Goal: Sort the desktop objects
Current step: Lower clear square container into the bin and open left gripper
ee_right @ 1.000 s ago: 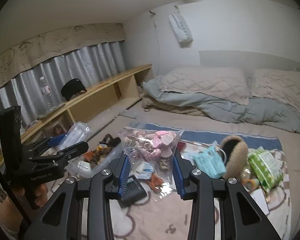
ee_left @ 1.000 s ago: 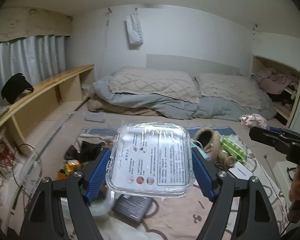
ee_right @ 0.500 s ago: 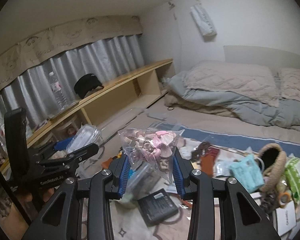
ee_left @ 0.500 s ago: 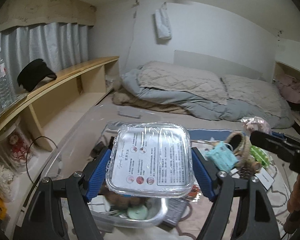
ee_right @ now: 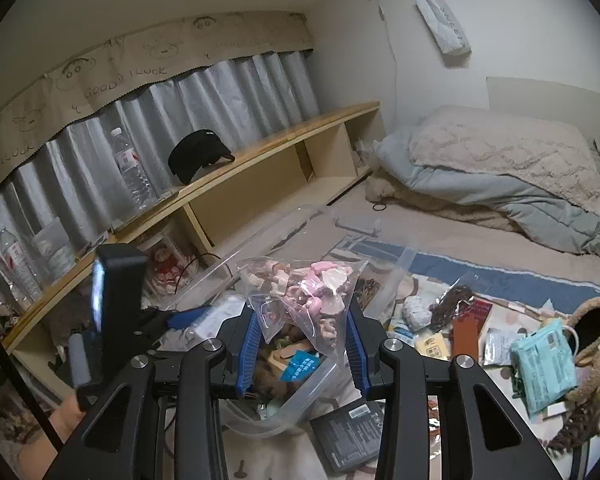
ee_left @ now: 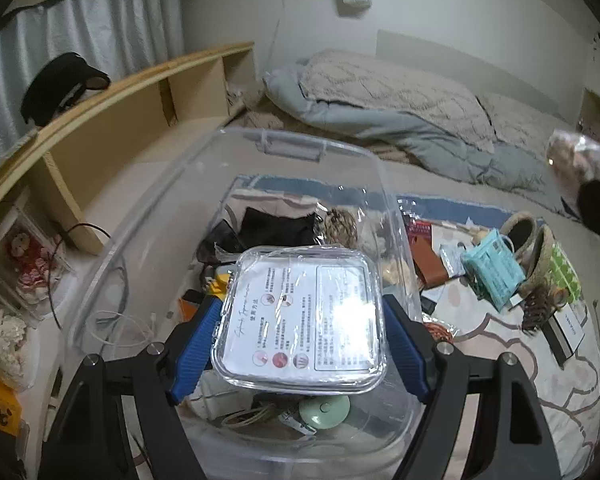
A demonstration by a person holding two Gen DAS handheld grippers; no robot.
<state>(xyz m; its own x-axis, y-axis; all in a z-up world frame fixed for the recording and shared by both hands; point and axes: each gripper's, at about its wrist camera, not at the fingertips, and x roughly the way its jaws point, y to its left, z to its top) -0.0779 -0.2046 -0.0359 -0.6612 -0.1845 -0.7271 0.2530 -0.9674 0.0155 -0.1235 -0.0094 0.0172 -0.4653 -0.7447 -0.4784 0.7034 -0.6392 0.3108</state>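
Desktop clutter lies spread over a patterned mat [ee_left: 520, 360] on a bedroom floor, and each wrist view catches what the other misses. From the left wrist, a clear storage bin [ee_left: 236, 184] stands directly below the left gripper [ee_left: 302, 316], already holding a black cloth, a yellow item and a pale green round thing; from the right wrist the bin [ee_right: 300, 396] shows only as a blurred clear wall behind the fingers. That view alone takes in the water bottle [ee_right: 134, 168] on the wooden shelf [ee_right: 284, 140]. The left gripper, spread wide, clamps a flat clear plastic box [ee_left: 304, 316] with a printed sheet inside, held over the bin. The right gripper [ee_right: 302, 340], set narrower, pinches a clear bag of pink and beige pieces [ee_right: 308, 296], which appears blurred at the left wrist frame's right edge. The small print on the box cannot be read.
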